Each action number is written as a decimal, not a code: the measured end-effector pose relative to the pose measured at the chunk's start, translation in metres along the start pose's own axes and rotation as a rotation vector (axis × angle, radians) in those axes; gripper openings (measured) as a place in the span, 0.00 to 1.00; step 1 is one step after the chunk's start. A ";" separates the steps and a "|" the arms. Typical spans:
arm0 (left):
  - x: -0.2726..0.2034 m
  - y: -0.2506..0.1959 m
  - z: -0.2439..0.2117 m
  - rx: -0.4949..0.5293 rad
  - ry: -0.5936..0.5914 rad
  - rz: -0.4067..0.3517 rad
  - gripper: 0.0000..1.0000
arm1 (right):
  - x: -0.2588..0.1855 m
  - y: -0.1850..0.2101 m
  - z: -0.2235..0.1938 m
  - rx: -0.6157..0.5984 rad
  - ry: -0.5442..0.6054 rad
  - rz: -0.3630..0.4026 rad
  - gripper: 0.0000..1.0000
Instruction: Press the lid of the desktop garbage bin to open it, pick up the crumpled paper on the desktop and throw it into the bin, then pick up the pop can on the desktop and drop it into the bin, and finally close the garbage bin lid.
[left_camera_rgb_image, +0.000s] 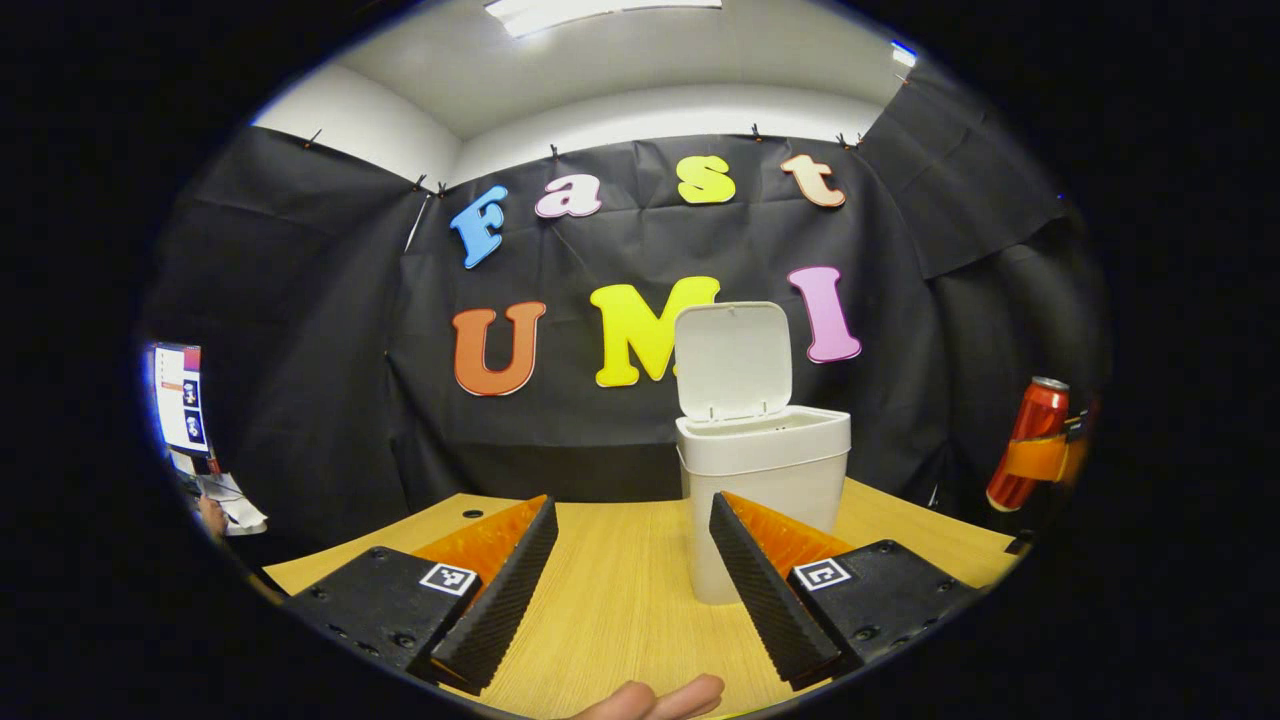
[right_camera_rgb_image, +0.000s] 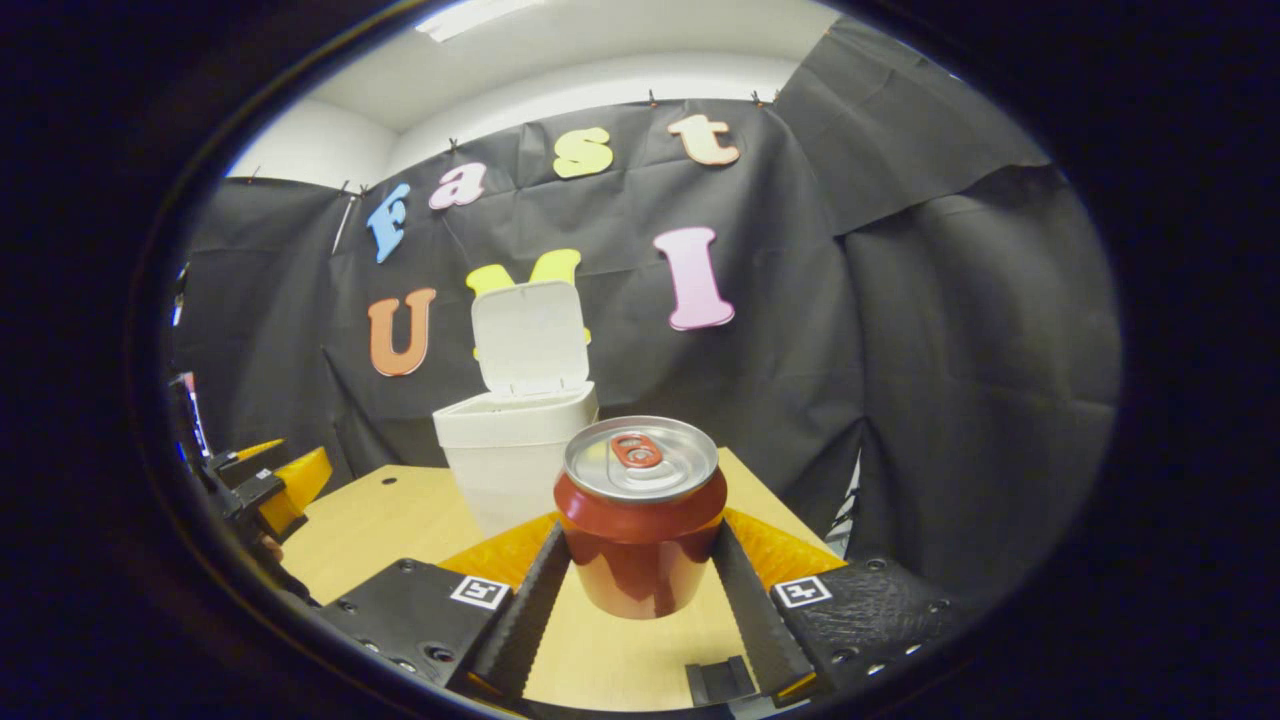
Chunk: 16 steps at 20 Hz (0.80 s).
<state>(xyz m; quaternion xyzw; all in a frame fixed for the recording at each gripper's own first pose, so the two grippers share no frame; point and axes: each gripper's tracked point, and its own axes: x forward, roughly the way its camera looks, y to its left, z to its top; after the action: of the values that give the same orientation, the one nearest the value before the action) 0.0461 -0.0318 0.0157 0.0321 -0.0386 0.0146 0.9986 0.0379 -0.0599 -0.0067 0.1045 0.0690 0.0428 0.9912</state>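
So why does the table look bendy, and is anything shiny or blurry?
Left gripper view: the fisheye lens curves the table edge; the bin looks sharp. Right gripper view: ceiling light glints on the pop can top, and the can, held between the jaws, looks sharp too.

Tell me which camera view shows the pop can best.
The right gripper view: the pop can sits large and close between the right gripper fingers, upright, its top and pull tab clear. The left gripper view shows the pop can small and far off at the right edge, held off the table.
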 end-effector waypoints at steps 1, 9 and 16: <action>-0.003 0.008 -0.007 0.000 0.011 0.008 0.99 | -0.001 0.002 0.006 -0.005 -0.003 0.006 0.80; -0.015 0.037 -0.041 -0.060 0.077 -0.009 0.99 | 0.002 0.059 0.050 -0.151 -0.021 0.072 0.80; -0.016 0.049 -0.054 -0.081 0.113 -0.038 0.99 | 0.048 0.128 0.092 -0.189 -0.014 0.119 0.80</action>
<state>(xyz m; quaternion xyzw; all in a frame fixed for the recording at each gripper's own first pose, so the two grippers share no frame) 0.0332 0.0197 -0.0364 -0.0086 0.0181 -0.0040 0.9998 0.0896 0.0514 0.1036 0.0146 0.0514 0.1071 0.9928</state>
